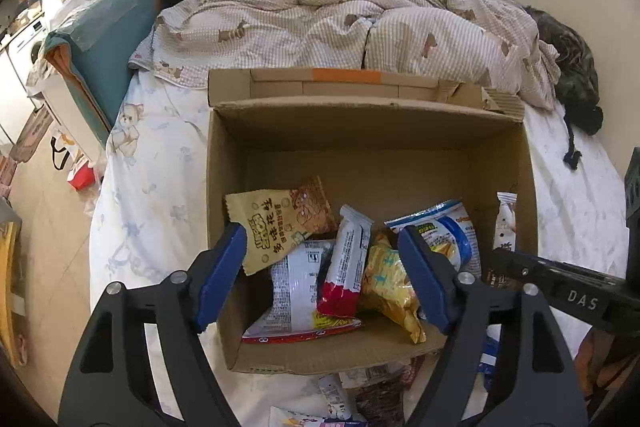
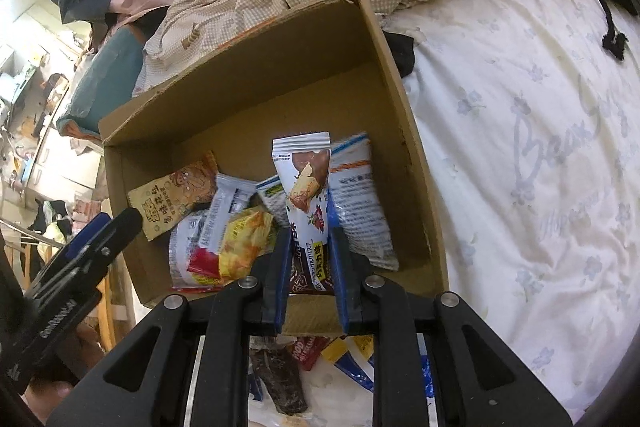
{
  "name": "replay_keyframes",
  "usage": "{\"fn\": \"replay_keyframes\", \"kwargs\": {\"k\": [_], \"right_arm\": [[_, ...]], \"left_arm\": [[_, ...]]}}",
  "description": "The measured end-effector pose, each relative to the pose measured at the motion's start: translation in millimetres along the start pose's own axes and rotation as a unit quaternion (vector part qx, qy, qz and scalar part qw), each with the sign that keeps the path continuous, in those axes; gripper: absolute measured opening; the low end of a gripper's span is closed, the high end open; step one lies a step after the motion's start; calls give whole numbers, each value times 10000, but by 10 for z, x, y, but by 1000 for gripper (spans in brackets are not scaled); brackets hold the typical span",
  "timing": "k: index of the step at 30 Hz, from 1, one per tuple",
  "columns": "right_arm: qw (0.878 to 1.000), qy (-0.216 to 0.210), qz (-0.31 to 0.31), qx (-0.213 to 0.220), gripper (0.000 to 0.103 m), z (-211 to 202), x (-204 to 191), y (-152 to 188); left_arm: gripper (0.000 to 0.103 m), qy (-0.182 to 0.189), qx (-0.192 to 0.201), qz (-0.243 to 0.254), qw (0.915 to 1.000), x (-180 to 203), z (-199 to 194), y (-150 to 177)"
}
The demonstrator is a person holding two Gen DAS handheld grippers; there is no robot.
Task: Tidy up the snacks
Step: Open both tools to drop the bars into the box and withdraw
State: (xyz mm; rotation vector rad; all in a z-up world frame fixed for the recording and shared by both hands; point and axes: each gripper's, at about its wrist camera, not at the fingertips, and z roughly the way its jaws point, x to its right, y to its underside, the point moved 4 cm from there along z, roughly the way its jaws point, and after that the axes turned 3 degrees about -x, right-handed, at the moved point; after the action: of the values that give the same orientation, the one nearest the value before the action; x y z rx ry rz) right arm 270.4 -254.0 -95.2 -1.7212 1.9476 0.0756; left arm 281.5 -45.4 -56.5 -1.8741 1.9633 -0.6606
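In the cardboard box (image 1: 224,163) lie six snack packets; left gripper (image 1: 320,263) gapes empty, right gripper (image 2: 310,255) clamps a seventh packet (image 2: 306,187).

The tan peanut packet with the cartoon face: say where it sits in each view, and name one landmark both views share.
Left wrist view: the tan packet lies left of centre, against the box's left wall, just above the open left gripper's left pad.
Right wrist view: the same packet lies at the left, in the box's left corner, near the other gripper's tip.
Shared landmark: the cardboard box.
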Motion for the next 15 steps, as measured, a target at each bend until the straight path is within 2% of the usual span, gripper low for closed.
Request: {"fn": "replay_keyframes", "kwargs": {"k": [4, 9, 15], "right_arm": [[10000, -54, 79, 24, 23, -8, 8, -7], [9997, -152, 135, 96, 23, -51, 11, -35], [9992, -272, 105, 275, 24, -187, -65, -29]], "left_arm": [[76, -76, 21, 44, 10000, 2, -3, -7], [76, 52, 74, -42, 10000, -22, -36, -7], [76, -118, 597, 18, 9981, -55, -294, -45]]}}
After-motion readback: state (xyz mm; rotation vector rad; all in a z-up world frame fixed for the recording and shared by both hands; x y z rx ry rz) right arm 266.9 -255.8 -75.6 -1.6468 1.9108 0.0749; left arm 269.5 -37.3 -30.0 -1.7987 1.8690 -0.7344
